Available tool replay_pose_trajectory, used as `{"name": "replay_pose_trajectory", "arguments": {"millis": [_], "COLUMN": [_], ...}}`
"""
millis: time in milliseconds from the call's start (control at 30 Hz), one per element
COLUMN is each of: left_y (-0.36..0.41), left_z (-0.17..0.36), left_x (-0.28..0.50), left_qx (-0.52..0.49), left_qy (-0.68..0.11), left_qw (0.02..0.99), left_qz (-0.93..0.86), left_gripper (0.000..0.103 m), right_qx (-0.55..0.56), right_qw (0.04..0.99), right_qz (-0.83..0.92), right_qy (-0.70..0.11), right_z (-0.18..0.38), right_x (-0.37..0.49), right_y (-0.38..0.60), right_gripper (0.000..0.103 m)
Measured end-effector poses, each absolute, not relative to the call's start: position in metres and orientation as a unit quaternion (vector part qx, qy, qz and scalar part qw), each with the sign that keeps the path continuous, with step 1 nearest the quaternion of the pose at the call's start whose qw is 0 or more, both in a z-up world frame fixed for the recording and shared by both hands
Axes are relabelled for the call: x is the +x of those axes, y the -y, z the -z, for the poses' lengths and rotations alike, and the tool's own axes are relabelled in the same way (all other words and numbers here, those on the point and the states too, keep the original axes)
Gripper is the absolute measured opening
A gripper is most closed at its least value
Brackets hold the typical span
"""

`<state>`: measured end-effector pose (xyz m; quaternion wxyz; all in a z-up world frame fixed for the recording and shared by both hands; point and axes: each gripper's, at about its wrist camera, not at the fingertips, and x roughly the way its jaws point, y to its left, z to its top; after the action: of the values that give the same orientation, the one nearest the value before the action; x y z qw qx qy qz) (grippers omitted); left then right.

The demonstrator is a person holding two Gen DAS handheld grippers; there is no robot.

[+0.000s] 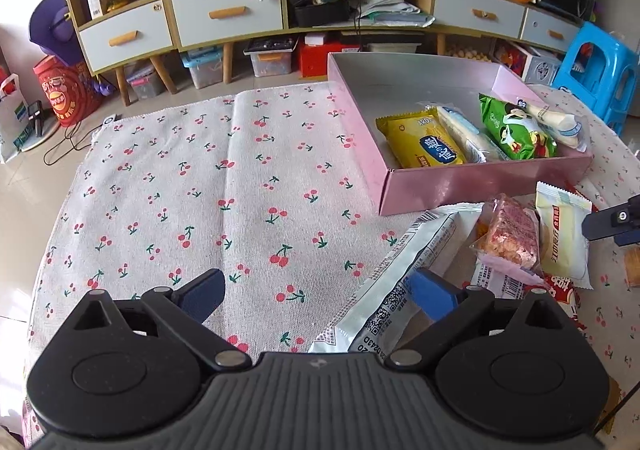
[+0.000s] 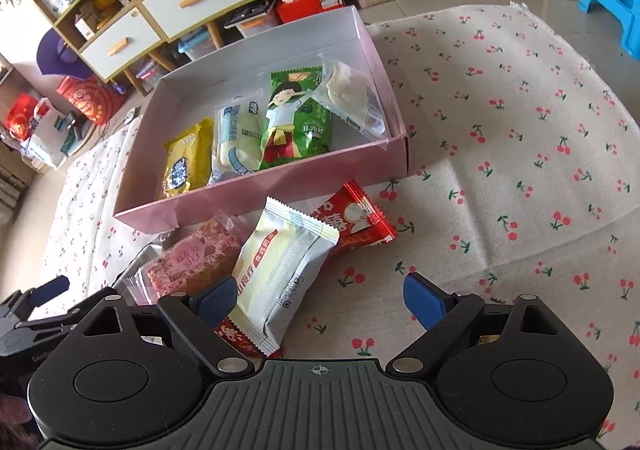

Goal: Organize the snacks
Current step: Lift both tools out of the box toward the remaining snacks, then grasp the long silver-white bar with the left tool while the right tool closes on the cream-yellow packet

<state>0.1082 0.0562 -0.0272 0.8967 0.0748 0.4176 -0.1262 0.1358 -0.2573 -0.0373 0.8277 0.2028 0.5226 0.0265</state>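
Observation:
A pink box (image 2: 256,197) holds a yellow packet (image 2: 188,161), a white one (image 2: 236,145), a green one (image 2: 296,125) and a clear-wrapped pastry (image 2: 352,93). In front of the box lie a cream packet (image 2: 280,274), a pink nougat bar (image 2: 192,262) and a red packet (image 2: 352,217). My right gripper (image 2: 320,302) is open just above the cloth, with the cream packet's lower end beside its left pad. My left gripper (image 1: 320,296) is open too. A long silver packet (image 1: 400,274) lies by its right pad, not pinched.
The cherry-print cloth (image 1: 200,189) covers the table. Its bare stretch lies left of the box (image 1: 480,185) in the left wrist view. Behind stand a low cabinet (image 1: 224,13) with drawers and a blue plastic stool (image 1: 596,61). The right gripper's fingertip (image 1: 612,221) shows at the right edge.

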Motion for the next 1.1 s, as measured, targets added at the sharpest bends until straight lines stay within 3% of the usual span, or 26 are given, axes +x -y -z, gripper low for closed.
{"name": "replay_pose_trajectory", "arguments": {"millis": [233, 433, 600, 667, 967, 1100], "left_y": [-0.059, -0.062, -0.061, -0.058, -0.052, -0.048], "left_z": [0.029, 0.028, 0.027, 0.027, 0.030, 0.033], "left_x": [0.112, 0.113, 0.112, 0.110, 0.100, 0.093], "left_qx": [0.065, 0.048, 0.037, 0.042, 0.067, 0.093], "left_qy": [-0.424, -0.434, -0.444, -0.452, -0.489, -0.492], "left_qw": [0.889, 0.879, 0.867, 0.861, 0.830, 0.824], "left_qz": [0.160, 0.192, 0.221, 0.229, 0.261, 0.265], "left_gripper": [0.090, 0.069, 0.044, 0.039, 0.038, 0.043], "right_qx": [0.207, 0.137, 0.128, 0.126, 0.138, 0.144], "right_qw": [0.818, 0.836, 0.837, 0.834, 0.832, 0.830], "right_qz": [-0.001, 0.031, 0.049, 0.056, 0.067, 0.059], "right_qy": [-0.537, -0.531, -0.530, -0.535, -0.533, -0.535], "right_z": [0.049, 0.051, 0.053, 0.053, 0.055, 0.052], "right_x": [0.151, 0.153, 0.151, 0.151, 0.136, 0.131], "right_y": [0.230, 0.207, 0.214, 0.222, 0.267, 0.276], "right_gripper": [0.092, 0.092, 0.092, 0.092, 0.092, 0.092]}}
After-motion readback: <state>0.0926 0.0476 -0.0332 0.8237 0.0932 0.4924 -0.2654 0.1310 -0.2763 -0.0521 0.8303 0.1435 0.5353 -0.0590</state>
